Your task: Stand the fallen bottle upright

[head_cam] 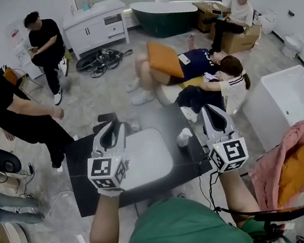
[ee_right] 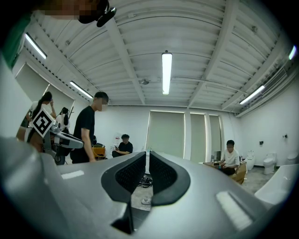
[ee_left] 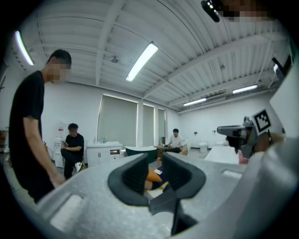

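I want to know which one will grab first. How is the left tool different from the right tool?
The left tool has its jaws a little apart; the right tool has its jaws almost together. In the head view the left tool is above the white basin, while the right tool is nearer the fallen bottle. Both hold nothing and both carry a marker cube.
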{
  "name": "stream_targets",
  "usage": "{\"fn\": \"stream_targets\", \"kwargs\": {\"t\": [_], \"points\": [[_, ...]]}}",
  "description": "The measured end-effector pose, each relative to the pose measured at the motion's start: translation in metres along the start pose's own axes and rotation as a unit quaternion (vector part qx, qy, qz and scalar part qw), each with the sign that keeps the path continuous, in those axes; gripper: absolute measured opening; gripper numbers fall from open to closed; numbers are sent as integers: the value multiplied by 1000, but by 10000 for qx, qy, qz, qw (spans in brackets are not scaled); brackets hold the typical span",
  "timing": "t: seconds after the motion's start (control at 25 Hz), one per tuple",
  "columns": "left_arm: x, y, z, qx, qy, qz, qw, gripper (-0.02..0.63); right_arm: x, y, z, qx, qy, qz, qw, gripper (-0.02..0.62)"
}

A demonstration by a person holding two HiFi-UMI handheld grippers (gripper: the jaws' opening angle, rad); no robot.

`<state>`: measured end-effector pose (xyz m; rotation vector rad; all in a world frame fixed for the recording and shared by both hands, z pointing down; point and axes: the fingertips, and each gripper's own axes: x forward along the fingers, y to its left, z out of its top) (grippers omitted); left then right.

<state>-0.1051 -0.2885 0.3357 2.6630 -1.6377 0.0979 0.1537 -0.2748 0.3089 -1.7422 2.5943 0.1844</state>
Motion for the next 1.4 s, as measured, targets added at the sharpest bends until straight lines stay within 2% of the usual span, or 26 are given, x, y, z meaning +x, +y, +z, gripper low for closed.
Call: {"fn": "stream_targets", "kwargs": {"t": [1.4], "points": [[-2, -17, -5, 56, 157, -28, 9999, 86, -14, -4, 3, 38, -114, 155, 9998, 21]]}}
